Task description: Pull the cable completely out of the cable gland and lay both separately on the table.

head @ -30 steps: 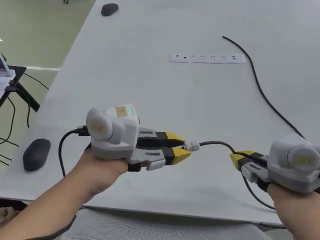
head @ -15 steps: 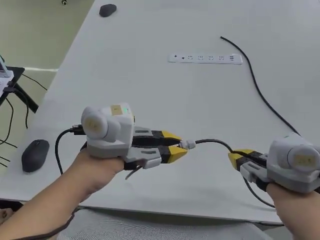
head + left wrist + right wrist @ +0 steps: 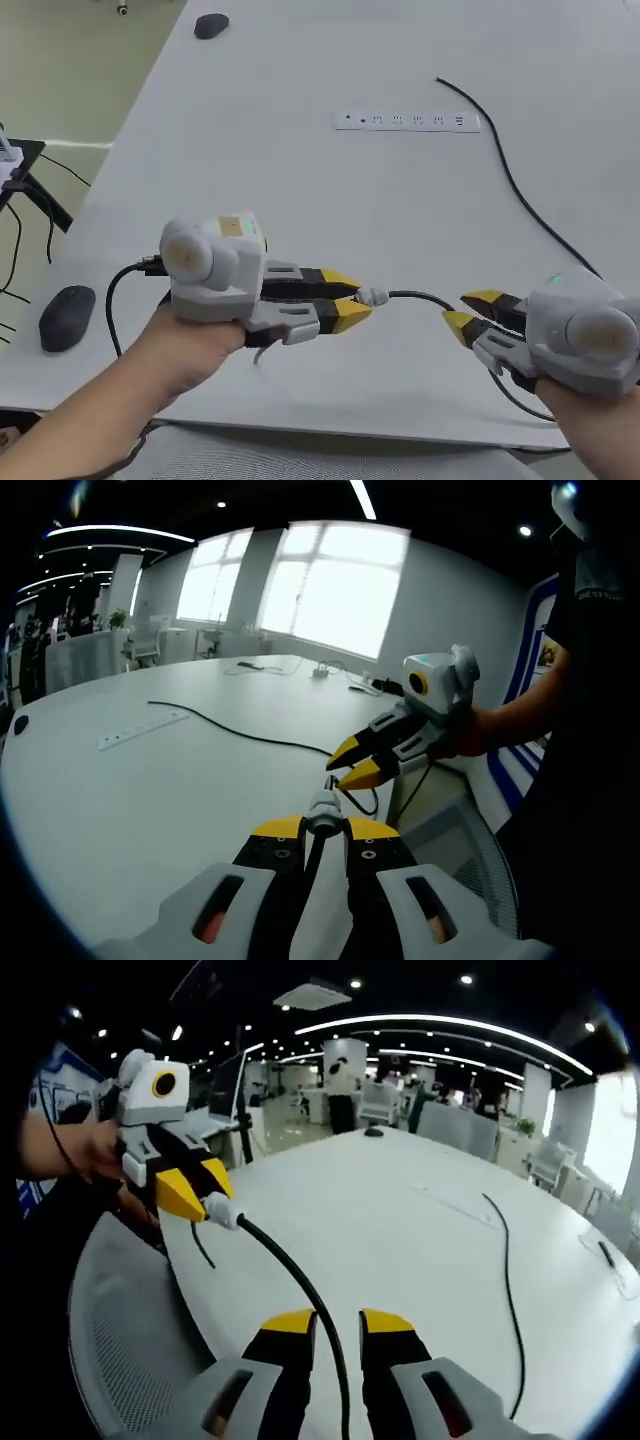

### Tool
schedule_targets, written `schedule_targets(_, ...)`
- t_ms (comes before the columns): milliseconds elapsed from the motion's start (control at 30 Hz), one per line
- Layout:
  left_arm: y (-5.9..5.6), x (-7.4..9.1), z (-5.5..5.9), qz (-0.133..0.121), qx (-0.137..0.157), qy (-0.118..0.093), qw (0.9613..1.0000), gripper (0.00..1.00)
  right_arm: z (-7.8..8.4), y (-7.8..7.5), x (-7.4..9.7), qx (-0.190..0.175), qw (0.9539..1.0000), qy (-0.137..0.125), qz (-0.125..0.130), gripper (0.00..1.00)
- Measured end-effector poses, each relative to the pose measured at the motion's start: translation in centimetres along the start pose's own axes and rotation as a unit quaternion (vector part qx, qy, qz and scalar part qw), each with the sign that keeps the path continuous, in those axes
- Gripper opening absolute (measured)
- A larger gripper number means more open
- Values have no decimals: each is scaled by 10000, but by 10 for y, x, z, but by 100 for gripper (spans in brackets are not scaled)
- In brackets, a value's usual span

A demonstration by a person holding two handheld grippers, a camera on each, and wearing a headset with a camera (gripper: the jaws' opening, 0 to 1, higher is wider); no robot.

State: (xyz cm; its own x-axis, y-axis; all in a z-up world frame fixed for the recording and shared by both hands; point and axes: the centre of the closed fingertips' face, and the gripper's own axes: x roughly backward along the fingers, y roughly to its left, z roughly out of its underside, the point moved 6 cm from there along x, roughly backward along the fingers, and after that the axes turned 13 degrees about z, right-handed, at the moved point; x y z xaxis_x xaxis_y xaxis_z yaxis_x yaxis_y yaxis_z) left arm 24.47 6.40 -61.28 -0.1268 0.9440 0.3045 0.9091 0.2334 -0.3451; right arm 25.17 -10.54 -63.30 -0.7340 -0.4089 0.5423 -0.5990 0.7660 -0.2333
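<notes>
My left gripper (image 3: 355,298) is shut on the small grey cable gland (image 3: 373,297), held a little above the white table (image 3: 300,190). A black cable (image 3: 420,296) runs from the gland rightwards into my right gripper (image 3: 462,308), whose yellow jaws stand open around it. In the left gripper view the gland (image 3: 323,810) sits pinched at the tips of my left gripper (image 3: 323,828), with the right gripper (image 3: 340,768) facing it. The right gripper view has the cable (image 3: 290,1270) passing loosely between the right gripper (image 3: 337,1322) jaws toward the gland (image 3: 225,1212).
A white power strip (image 3: 405,121) lies mid-table, and its black cord (image 3: 520,190) trails to the right edge. One dark mouse (image 3: 65,315) rests at the left front edge, another (image 3: 210,25) at the far corner. The table's front edge runs just below both grippers.
The right gripper's jaws have spread apart and no longer pinch the cable. The left gripper still holds the gland and has barely moved.
</notes>
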Motion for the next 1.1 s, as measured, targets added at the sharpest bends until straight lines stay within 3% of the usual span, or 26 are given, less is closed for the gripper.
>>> schedule_targets(33,0,0,0,-1,8,-2,10000,15,-6,3,1,443,9990,-99,1,15)
schedule_targets(100,0,0,1,-5,12,-3,10000,15,-15,11,1,805,9965,-207,-110,16)
schedule_targets(300,0,0,0,5,20,36,10000,15,-32,33,0,1480,9873,-354,-447,13)
schedule_targets(467,0,0,0,30,-8,63,10000,15,-38,45,-1,1936,9786,-412,-569,10)
schedule_targets(600,-1,0,1,53,-32,102,9999,15,-44,50,-2,2159,9732,-495,-617,7)
schedule_targets(833,-3,-1,2,90,-80,107,9999,15,-46,54,-3,2300,9693,-511,-697,3)
schedule_targets(1000,-6,-2,5,105,-192,231,9995,15,-42,57,-3,2337,9683,-478,-737,2)
schedule_targets(1100,-7,-1,5,115,-234,239,9994,15,-40,58,-3,2217,9714,-448,-722,1)
